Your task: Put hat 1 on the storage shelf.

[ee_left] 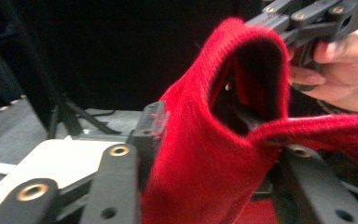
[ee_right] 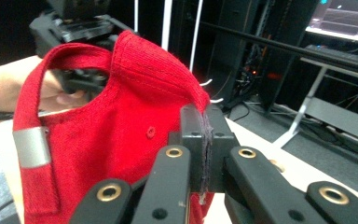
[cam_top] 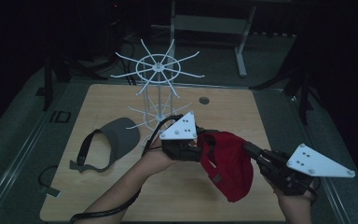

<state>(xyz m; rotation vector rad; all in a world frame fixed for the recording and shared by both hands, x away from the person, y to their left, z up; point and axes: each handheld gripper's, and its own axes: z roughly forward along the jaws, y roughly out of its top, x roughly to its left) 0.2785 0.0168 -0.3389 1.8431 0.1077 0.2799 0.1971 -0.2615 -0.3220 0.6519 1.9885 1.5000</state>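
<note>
Red cap soft, light, floppy; held above table, right of white rack. Right gripper pinching cap's edge; left gripper part-spread, cloth between jaws, contact unclear. Best taken at stiffer rim.

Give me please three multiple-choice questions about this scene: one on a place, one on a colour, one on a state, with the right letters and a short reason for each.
1. Where does the grey visor lie?
A. on the table, left of the white wire rack
B. hung on the rack
C. on the floor

2. What colour is the cap held between the two tongs?
A. blue
B. red
C. green

3. How are the right tongs?
A. wide open, apart from the cap
B. lying on the table
C. shut on the cap's fabric

Answers:
1 A: the high view shows the visor flat on the wooden table, left of the rack's foot.
2 B: the cap is red in every view.
3 C: the right gripper view shows both pads pressed together with the cap's edge between them.
</note>
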